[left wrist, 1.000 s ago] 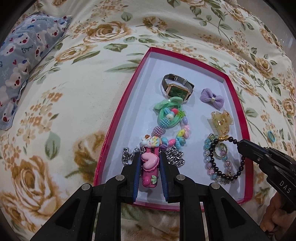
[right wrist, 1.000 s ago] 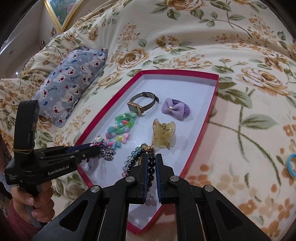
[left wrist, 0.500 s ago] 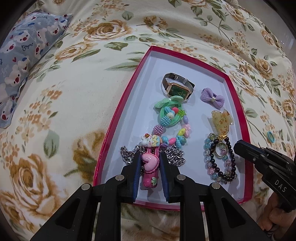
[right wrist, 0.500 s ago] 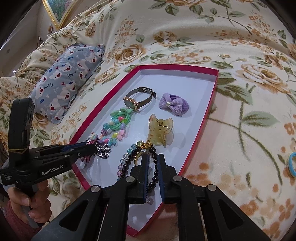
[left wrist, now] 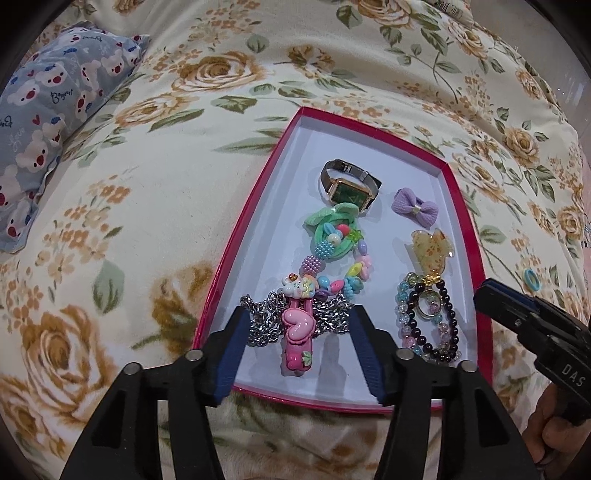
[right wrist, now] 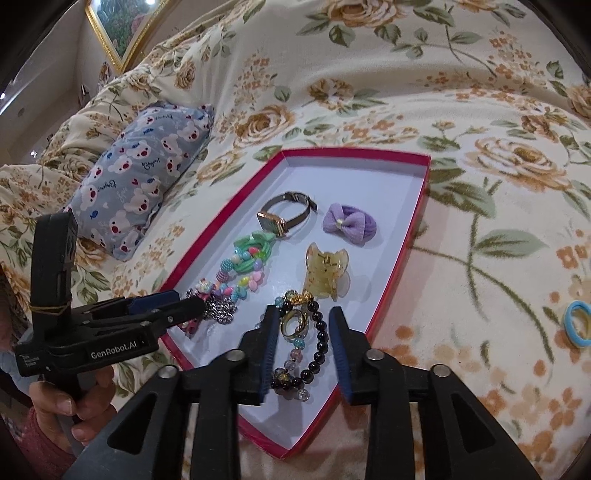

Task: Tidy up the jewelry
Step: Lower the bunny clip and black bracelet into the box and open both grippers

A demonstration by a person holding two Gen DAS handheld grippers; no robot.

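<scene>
A red-rimmed white tray [left wrist: 255, 199] [right wrist: 402, 266] lies on the flowered bedspread. In it are a green-faced watch [left wrist: 349, 186] [right wrist: 286, 216], a purple bow [left wrist: 415, 206] [right wrist: 349, 223], an amber claw clip [left wrist: 430, 247] [right wrist: 325, 271], a colourful bead string [left wrist: 336, 251] [right wrist: 245, 266], a silver chain [left wrist: 328, 319] and beaded bracelets [left wrist: 428, 321] [right wrist: 306, 343]. My left gripper [left wrist: 297, 317] [right wrist: 195, 304] is opening; a pink heart hair clip [left wrist: 297, 336] lies loose between its pads. My right gripper [right wrist: 301, 317] [left wrist: 480, 295] is opening over the bracelets, which rest free on the tray.
A blue bear-print pillow [left wrist: 55, 122] [right wrist: 147, 166] lies left of the tray. A small blue hair tie [left wrist: 530, 278] [right wrist: 578, 325] sits on the bedspread to the right. A gold picture frame [right wrist: 118, 33] hangs at the far left. A hand [right wrist: 55, 410] holds the left gripper.
Both grippers have opened. The left one let go of the pink heart clip, the right one let go of the black bead bracelet; both pieces now lie in the tray.
</scene>
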